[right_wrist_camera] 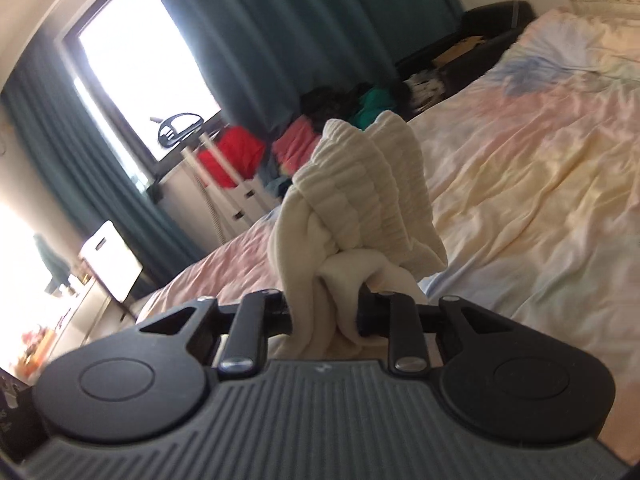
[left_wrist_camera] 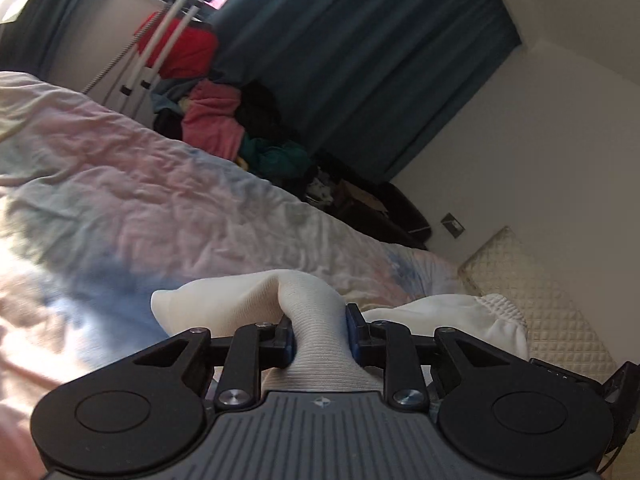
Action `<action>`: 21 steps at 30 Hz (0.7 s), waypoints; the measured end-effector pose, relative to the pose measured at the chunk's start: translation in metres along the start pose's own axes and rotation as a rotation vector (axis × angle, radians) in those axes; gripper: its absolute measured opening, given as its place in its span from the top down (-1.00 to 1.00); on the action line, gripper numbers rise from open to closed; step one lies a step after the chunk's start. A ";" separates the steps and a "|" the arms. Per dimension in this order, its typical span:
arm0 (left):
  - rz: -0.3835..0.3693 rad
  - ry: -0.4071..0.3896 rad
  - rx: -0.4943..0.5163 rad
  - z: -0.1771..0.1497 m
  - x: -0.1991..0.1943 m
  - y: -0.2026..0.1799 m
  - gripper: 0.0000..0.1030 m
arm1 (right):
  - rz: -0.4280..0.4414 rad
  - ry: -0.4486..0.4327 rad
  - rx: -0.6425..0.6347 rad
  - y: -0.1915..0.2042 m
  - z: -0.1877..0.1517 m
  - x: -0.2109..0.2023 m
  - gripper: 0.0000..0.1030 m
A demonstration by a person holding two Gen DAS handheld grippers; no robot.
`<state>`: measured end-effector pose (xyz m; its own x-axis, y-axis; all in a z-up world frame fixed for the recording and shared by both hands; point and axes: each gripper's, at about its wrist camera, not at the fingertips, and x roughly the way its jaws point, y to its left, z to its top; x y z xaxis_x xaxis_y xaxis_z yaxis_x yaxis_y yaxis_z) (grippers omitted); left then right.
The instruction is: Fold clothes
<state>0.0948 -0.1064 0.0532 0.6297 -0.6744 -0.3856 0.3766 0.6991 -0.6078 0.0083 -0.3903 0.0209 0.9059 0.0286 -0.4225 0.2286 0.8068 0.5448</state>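
So, left wrist view: our left gripper is clamped narrow on a cream-white ribbed knit garment, cloth bunched between the blue pads and humped forward over the fingertips. More white cloth trails off to the right, towards a gathered, elasticated edge. All of it sits above the crumpled pastel tie-dye bedsheet. A pile of loose coloured clothes lies well beyond, by the dark teal curtain.

Right wrist view: our right gripper is pinched tight on the same cream fabric, here twisted into a rope at the jaws, with the ribbed cuff end standing up ahead of the fingers.

We judge the garment spans between both grippers, long axis running hand to hand. It looks bunched rather than flat, so the next move probably needs the hands drawn apart to tension it before laying it on the sheet.
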 end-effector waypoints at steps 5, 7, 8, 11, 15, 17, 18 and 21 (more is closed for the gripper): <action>-0.032 0.086 0.031 0.041 0.130 -0.066 0.52 | -0.119 -0.037 0.056 -0.057 0.082 0.025 0.48; -0.038 0.100 0.044 0.059 0.177 -0.086 0.52 | -0.143 -0.051 0.095 -0.078 0.112 0.040 0.48; -0.042 0.102 0.056 0.067 0.199 -0.095 0.51 | -0.150 -0.061 0.105 -0.087 0.125 0.050 0.48; -0.060 0.097 0.089 0.086 0.259 -0.109 0.51 | -0.155 -0.080 0.150 -0.117 0.152 0.076 0.48; -0.026 0.116 0.158 0.081 0.319 -0.108 0.51 | -0.193 -0.050 0.189 -0.149 0.158 0.114 0.47; -0.001 0.161 0.177 0.062 0.338 -0.095 0.51 | -0.221 -0.025 0.175 -0.162 0.145 0.130 0.48; -0.001 0.187 0.173 0.052 0.341 -0.081 0.51 | -0.231 -0.005 0.180 -0.169 0.136 0.135 0.48; -0.001 0.253 0.186 0.015 0.340 -0.043 0.50 | -0.239 0.071 0.228 -0.191 0.097 0.140 0.48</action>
<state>0.3028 -0.3626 -0.0416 0.4485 -0.6968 -0.5597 0.5099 0.7138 -0.4801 0.1260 -0.5978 -0.0722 0.7918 -0.0979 -0.6029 0.5125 0.6434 0.5686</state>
